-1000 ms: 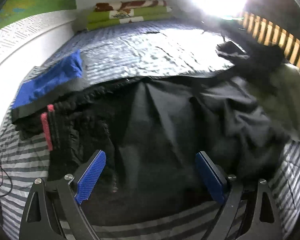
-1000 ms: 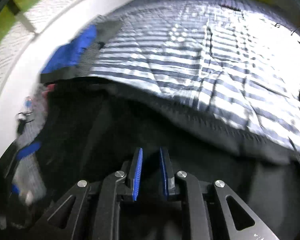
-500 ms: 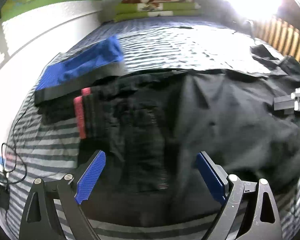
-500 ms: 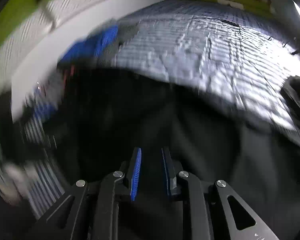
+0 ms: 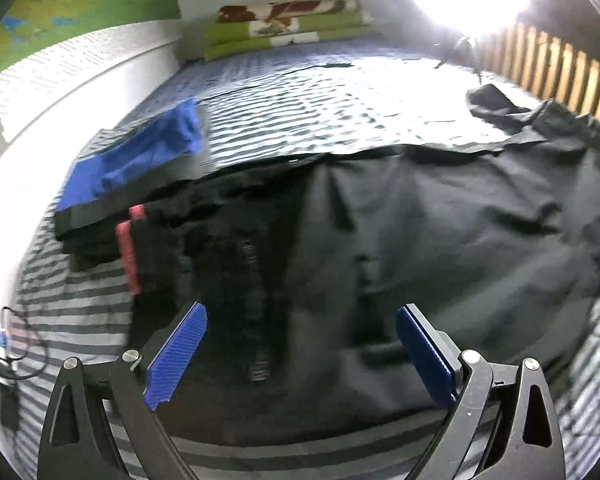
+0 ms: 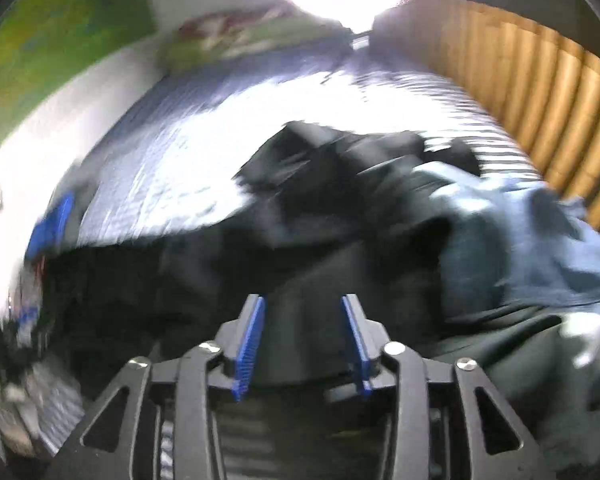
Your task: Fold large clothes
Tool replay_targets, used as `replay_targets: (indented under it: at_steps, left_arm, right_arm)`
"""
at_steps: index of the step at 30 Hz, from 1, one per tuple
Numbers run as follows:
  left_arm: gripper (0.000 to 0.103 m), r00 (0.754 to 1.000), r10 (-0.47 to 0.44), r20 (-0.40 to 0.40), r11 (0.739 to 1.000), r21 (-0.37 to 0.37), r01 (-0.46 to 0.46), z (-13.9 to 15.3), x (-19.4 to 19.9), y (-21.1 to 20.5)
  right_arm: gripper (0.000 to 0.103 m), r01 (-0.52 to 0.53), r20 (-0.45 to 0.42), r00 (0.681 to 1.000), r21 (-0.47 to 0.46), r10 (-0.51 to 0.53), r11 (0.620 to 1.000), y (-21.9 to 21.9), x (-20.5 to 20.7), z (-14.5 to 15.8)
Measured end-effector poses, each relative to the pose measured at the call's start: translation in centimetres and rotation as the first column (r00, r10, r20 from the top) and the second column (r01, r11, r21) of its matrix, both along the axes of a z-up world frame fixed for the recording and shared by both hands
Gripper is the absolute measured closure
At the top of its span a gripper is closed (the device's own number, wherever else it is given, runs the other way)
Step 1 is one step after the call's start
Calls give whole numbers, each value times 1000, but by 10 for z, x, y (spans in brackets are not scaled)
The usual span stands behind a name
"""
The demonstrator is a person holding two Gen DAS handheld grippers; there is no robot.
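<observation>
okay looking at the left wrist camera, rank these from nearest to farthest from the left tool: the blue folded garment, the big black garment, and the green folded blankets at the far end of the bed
1. The big black garment lies spread right in front of the open left tool.
2. The blue folded garment sits farther off, to the left near the wall.
3. The green folded blankets are farthest, stacked at the bed's far end.

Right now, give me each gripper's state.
Left gripper: open, empty, over the black garment.
Right gripper: opening, nothing between its fingers.
</observation>
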State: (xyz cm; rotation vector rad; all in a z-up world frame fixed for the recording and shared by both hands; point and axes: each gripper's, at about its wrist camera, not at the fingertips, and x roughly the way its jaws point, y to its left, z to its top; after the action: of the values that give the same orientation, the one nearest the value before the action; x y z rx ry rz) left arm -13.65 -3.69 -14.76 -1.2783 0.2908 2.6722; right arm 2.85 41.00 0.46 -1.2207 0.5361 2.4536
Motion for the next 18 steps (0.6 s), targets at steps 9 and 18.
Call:
replay_targets:
  at_steps: [9,18]
  left_arm:
    - [5,998,-33,49,999,29,31,-17,-10,18]
    - [5,997,-24,70,999,25,22,-27,-17,15]
  right_arm:
    - [50,116,19,993,-281,-116,953,63,8,-37]
    - [59,17,-76,996,-408,-52,913,42,12,-25]
